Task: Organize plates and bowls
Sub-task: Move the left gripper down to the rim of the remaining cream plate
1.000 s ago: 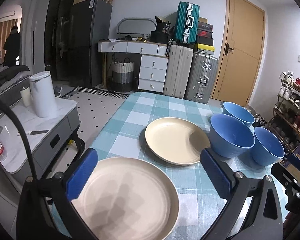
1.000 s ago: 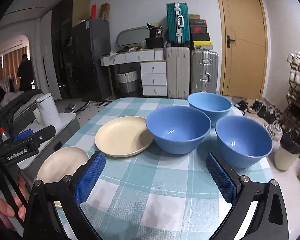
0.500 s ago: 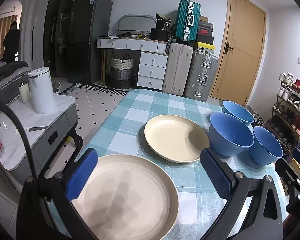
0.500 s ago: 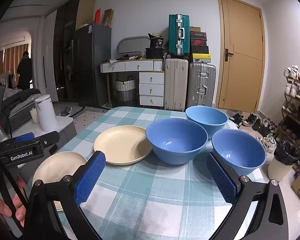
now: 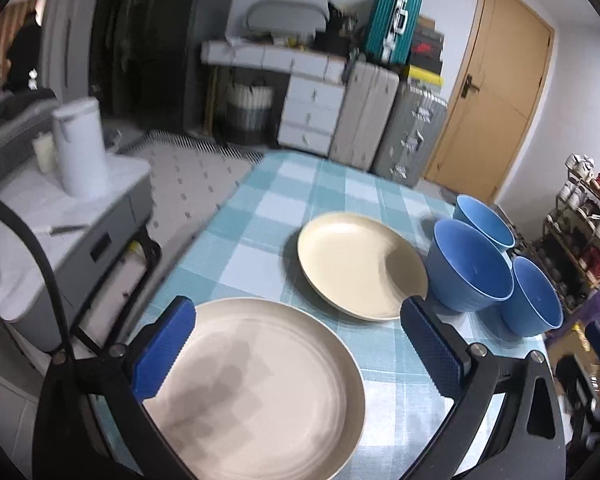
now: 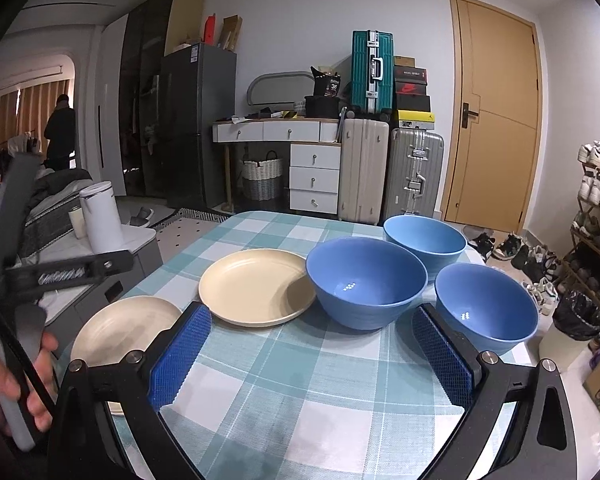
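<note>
Left gripper (image 5: 298, 346) spread above near plate (image 5: 256, 388); right gripper (image 6: 312, 354) spread, three blue bowls (image 6: 366, 282) ahead, unobstructed.

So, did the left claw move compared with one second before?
Yes. The left claw tilted and went down toward the near plate: the door now leans in its view, and in the right wrist view its body sits higher against the white kettle.

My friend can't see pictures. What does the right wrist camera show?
The open right gripper hovers over a blue-checked table, holding nothing. Ahead sit three blue bowls clustered together, with two cream plates to their left. At the left edge a hand holds the left gripper.
</note>
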{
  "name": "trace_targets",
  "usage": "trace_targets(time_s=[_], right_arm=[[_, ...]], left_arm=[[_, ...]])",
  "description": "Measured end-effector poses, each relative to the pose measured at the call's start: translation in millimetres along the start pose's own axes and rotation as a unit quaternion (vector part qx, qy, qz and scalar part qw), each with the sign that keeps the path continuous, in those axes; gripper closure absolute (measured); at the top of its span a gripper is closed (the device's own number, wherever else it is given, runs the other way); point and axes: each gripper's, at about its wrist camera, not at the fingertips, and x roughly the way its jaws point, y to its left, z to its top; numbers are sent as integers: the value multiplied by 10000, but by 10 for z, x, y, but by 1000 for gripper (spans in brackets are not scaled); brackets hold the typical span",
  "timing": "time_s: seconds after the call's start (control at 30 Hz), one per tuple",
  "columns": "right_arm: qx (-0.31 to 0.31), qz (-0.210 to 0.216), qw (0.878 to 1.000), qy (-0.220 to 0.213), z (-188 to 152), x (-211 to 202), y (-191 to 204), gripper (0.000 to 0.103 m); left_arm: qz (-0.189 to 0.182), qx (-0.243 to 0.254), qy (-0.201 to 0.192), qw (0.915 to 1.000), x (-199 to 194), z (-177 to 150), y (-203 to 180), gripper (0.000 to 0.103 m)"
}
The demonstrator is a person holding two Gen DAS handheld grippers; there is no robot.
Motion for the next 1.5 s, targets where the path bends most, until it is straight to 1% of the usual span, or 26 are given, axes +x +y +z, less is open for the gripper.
trace_targets(time_s=[0.07, 0.1, 0.17, 0.27, 0.33, 0.43, 0.5, 0.53, 0.6, 0.67, 0.7, 0.77, 0.87, 0.9, 0.93, 0.97, 1.0, 1.07, 1.13, 1.23, 1.3, 1.4, 1.5], right_arm=[[-68, 25, 10000, -37, -8, -39, 14, 1], [-96, 36, 9999, -51, -8, -53, 20, 1], [-160, 75, 9998, -83, -12, -86, 33, 1], [-217, 175, 9996, -90, -21, -117, 37, 1], [-237, 253, 9994, -74, -32, -125, 42, 1], [-262, 397, 9989, -36, -46, -132, 31, 1], [-282, 426, 9987, -6, -58, -136, 5, 1], [-285, 449, 9986, 2, -60, -135, 0, 1], [-281, 519, 9983, -2, -62, -145, -17, 1], [-293, 571, 9979, -18, -61, -154, -18, 1], [-315, 580, 9978, -21, -59, -158, -11, 1], [-393, 569, 9976, -2, -69, -157, 12, 1], [-490, 565, 9972, 34, -80, -150, 40, 1], [-502, 568, 9971, 39, -79, -146, 46, 1], [-515, 577, 9970, 41, -81, -145, 57, 1], [-524, 590, 9969, 42, -85, -146, 66, 1], [-531, 599, 9968, 43, -79, -150, 68, 1], [-560, 612, 9965, 37, -77, -148, 96, 1], [-611, 618, 9962, 39, -80, -145, 125, 1], [-694, 601, 9958, 26, -78, -148, 157, 1], [-734, 587, 9956, 23, -73, -143, 176, 1], [-765, 576, 9954, 33, -88, -118, 188, 1], [-760, 577, 9954, 1, -93, -121, 185, 1]], left_arm=[[-2, 11, 270, 9996, 130, 130, 6, 0], [30, 34, 364, 9993, 182, 177, -5, 0], [139, 177, 707, 9972, 369, 327, -54, 0], [292, 529, 1210, 9908, 691, 544, -154, 0], [227, 621, 1458, 9871, 923, 693, -178, 1], [107, 605, 1880, 9802, 1253, 856, -185, 2], [135, 572, 2041, 9772, 1429, 922, -176, 2], [203, 578, 2145, 9748, 1567, 949, -168, 2], [286, 641, 2289, 9709, 1725, 937, -160, 2], [289, 703, 2547, 9640, 1936, 887, -152, 8], [276, 717, 2630, 9617, 1995, 870, -154, 13], [191, 719, 2802, 9571, 2136, 811, -155, 14], [164, 778, 2912, 9533, 2269, 753, -159, 17], [130, 776, 2925, 9530, 2294, 743, -155, 26], [27, 714, 2978, 9520, 2330, 727, -137, 49], [-30, 688, 3051, 9498, 2360, 712, -130, 63], [-75, 683, 3161, 9462, 2398, 688, -128, 83], [-94, 740, 3195, 9446, 2417, 666, -136, 85], [-90, 771, 3134, 9464, 2410, 666, -136, 92], [-168, 608, 3060, 9500, 2401, 691, -82, 96], [-207, 536, 3036, 9511, 2380, 701, -47, 98], [-147, 644, 2990, 9520, 2350, 721, -57, 98], [-72, 633, 2966, 9529, 2358, 762, -23, 98]])
